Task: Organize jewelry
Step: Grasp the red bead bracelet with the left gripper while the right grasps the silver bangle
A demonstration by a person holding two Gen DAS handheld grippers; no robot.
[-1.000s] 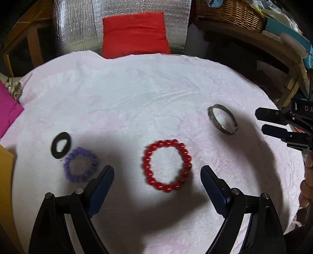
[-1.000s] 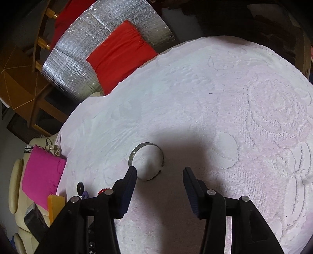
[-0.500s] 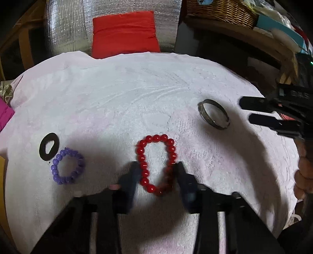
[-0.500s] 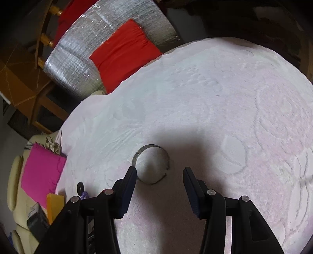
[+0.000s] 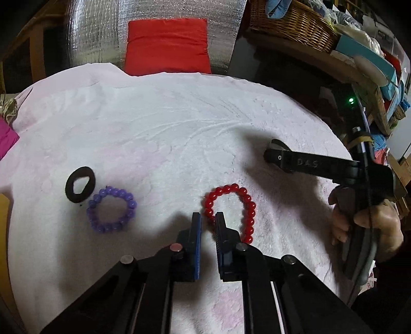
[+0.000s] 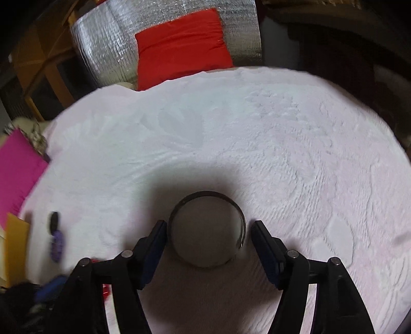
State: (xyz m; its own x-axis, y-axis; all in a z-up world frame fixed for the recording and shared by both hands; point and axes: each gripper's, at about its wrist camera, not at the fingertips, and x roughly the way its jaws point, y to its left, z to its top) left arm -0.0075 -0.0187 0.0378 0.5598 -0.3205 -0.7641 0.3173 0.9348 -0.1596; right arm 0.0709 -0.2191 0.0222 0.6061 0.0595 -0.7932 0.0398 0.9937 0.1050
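On the pale pink cloth, a red bead bracelet [image 5: 240, 209] lies in front of my left gripper [image 5: 207, 218], whose jaws are shut on the bracelet's left strand. A purple bead bracelet [image 5: 111, 209] and a black ring [image 5: 80, 183] lie to the left. My right gripper [image 6: 208, 232] is open with a silver metal bangle [image 6: 206, 231] lying between its fingers, not touching them. The right gripper also shows in the left wrist view [image 5: 276, 154], where it hides the bangle.
The round table is covered by a pink textured cloth [image 6: 282, 144]. A chair with silver padding and a red cushion [image 5: 167, 46] stands behind it. A wicker basket [image 5: 292, 23] sits on shelves at right. A pink item [image 6: 18, 169] lies at left.
My left gripper has closed from wide open onto the red bracelet's left side. My right gripper has moved forward and down so that the bangle now lies between its fingers.
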